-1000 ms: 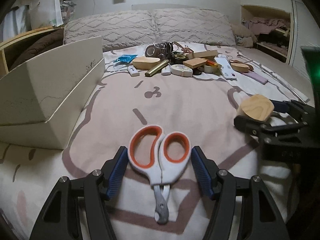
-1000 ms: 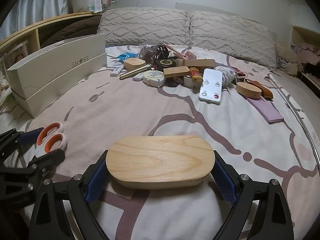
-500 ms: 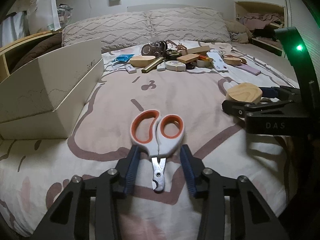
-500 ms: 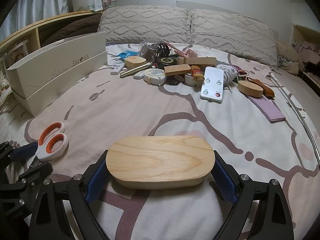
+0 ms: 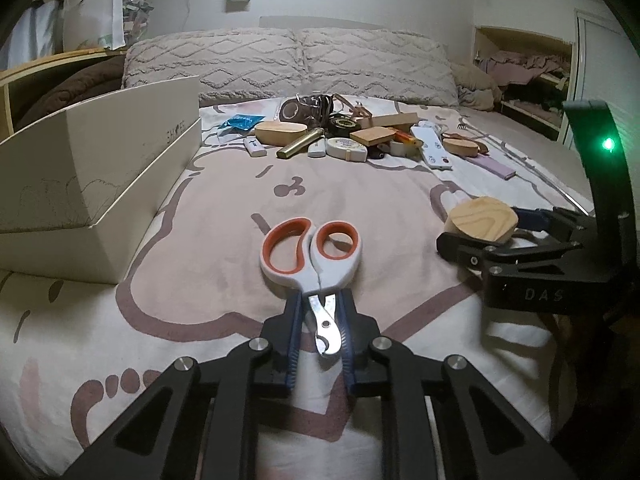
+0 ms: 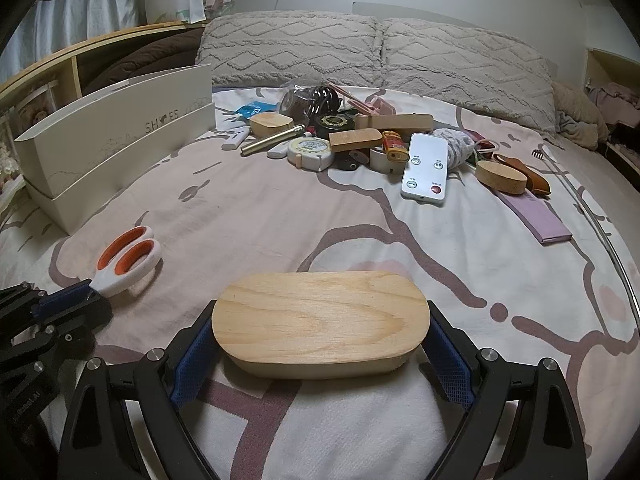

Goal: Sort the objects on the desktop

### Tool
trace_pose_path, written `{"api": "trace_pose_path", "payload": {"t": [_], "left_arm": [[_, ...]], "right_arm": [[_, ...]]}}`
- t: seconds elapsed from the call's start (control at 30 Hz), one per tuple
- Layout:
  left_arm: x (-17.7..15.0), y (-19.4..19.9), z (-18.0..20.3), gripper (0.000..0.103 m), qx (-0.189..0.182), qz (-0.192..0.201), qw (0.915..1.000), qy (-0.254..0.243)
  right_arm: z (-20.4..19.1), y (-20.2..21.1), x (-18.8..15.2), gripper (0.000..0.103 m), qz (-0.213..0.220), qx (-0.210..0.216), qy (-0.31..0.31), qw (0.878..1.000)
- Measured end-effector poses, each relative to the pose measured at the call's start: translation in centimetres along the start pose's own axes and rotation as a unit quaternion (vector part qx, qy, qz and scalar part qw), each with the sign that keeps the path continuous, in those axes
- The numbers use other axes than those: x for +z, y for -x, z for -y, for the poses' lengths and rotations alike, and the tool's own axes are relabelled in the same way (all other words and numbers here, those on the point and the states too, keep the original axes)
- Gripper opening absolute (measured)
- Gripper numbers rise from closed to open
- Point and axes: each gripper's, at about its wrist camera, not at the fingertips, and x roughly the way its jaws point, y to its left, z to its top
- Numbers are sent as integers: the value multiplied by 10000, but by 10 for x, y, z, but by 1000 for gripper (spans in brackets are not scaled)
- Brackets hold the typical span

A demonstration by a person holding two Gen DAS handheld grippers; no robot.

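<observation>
Left gripper [image 5: 319, 334] clamped on the scissors [image 5: 311, 258]; right gripper [image 6: 320, 344] wide around a wooden box [image 6: 320, 322].

Blue pads of the left gripper press both sides of the scissors at the blade end, just below the white and orange handles, which point toward the pillows [image 5: 288, 60]. Scissors and wooden box both sit low over the patterned bedspread [image 5: 360, 200], with the scissors to the left of the box. The right gripper's pads meet the two rounded ends of the oval box, which spans the whole gap between them. Left of the scissors stands a white shoe box [image 5: 92, 168] with its lid raised. Beyond the scissors, near the pillows, lies a pile of small things, among them a white remote [image 6: 426, 168], a brass tube [image 5: 301, 143] and a tape measure [image 6: 312, 152].
</observation>
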Motion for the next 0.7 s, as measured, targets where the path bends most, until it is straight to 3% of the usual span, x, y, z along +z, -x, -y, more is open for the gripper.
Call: {"api": "trace_pose_path", "payload": {"t": [0.33,0.7], "left_arm": [[4,20,1,17,-145,291,9995,-18],[28,43,1,16,-171,829,9964,53]], "right_arm": [[0,-1,0,94,-3,0,-1,10000],[3,2,1,94,61,55,-60,9999]]}}
